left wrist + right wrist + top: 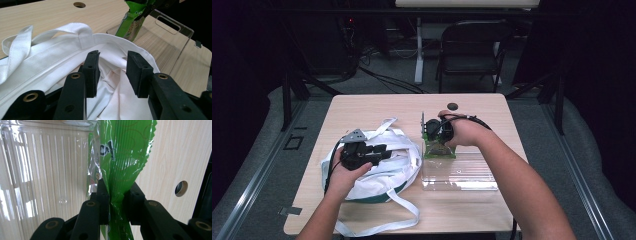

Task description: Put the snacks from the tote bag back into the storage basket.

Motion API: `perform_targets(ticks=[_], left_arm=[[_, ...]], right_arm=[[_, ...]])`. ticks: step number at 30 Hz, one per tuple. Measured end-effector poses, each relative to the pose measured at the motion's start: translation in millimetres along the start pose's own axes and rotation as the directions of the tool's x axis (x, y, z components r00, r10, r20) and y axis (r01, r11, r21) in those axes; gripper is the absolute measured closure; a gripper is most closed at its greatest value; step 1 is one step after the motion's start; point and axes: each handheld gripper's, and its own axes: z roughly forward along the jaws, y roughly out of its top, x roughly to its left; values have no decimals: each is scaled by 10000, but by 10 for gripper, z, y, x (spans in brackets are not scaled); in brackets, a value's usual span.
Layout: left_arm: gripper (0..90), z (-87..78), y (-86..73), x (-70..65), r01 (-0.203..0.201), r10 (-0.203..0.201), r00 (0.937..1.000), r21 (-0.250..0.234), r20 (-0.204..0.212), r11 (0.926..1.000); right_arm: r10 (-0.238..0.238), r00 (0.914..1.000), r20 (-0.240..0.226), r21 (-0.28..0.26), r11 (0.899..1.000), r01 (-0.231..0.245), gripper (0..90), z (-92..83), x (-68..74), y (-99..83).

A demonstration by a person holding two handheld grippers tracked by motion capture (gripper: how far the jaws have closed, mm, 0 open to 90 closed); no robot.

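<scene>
A white cloth tote bag (382,167) lies on the left half of the table, its mouth facing right. My left gripper (382,151) hovers over the bag's opening; in the left gripper view its jaws stand open (112,72) above the white fabric (50,65) with nothing between them. My right gripper (432,131) is shut on the crimped top of a green snack packet (438,149), which hangs into the far left corner of a clear plastic bin (462,172). The right gripper view shows the green packet (122,157) pinched between the black pads, next to the bin's clear wall (45,170).
The wooden table (377,107) has a round hole (452,106) near its far edge. The bag's long straps (404,212) trail toward the front edge. A folding chair (472,50) and cables stand behind the table.
</scene>
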Motion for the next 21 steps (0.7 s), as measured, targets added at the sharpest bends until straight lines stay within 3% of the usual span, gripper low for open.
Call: perform_targets(ticks=[9,21], left_arm=[[623,-12,-5,8,62,-62,10000,-25,10,10000],[623,-10,-19,12,114,-114,9999,-86,16,9999]], right_arm=[[60,10000,-17,-138,9999,-60,739,24,-18,-19],[383,9985,399,-108,9992,-379,589,35,-52,-30]])
